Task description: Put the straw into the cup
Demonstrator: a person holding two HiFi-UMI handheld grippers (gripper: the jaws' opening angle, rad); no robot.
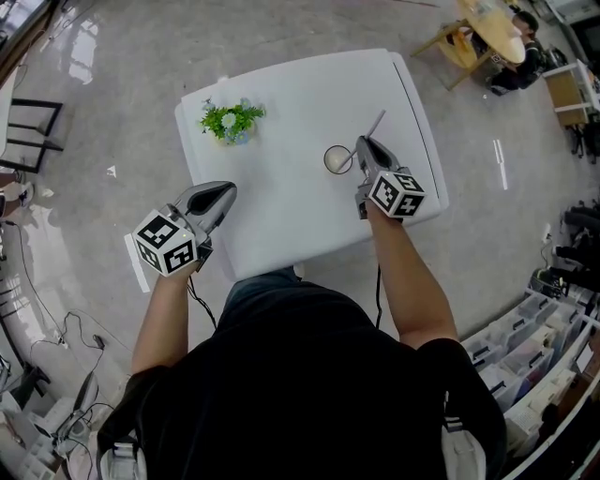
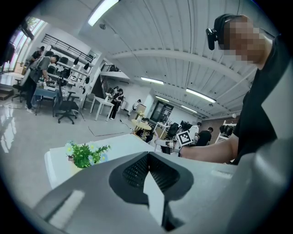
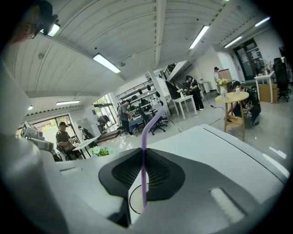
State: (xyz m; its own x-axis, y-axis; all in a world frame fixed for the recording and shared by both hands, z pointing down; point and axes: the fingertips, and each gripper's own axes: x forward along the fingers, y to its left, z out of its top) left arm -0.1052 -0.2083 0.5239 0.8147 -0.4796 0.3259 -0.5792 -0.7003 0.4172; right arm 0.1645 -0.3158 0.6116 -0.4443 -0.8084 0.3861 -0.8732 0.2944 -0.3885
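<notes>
Surface: you're standing at a white rectangular table (image 1: 300, 98) with rounded corners and a plain matte top.
On it: a small potted plant (image 1: 231, 120) with green leaves and pale flowers sits near the far left corner. A cup (image 1: 337, 159) with a pale inside stands right of centre, well apart from the plant.
Floor: glossy pale grey floor (image 1: 112, 75) throws back the ceiling lights.
Room: it's a big open workshop. There's a round wooden table (image 1: 492, 28) with a person seated at it far right, clear storage bins (image 1: 534, 328) near right, and loose cables (image 1: 75, 337) near left.
Overhead: a ribbed white ceiling with strip lights (image 3: 107, 63), and desks, office chairs and standing people further back.
Straw: the purple bendy straw (image 3: 143, 173) stands upright with its bent top tipping to the right. In the right gripper view its lower end lines up with the cup's mouth, but whether it's past the rim you can't tell.
Right gripper: your right gripper (image 1: 361, 142) is clamped on the straw, just beside the cup's right side.
Left gripper: your left gripper (image 1: 228, 190) has its jaws pressed together on themselves, and it hovers at the table's left edge.
Print: square black-and-white patterns show on the right marker cube (image 1: 397, 194) and the left marker cube (image 1: 166, 242).
Labels: anything on the bins is too small to read.
</notes>
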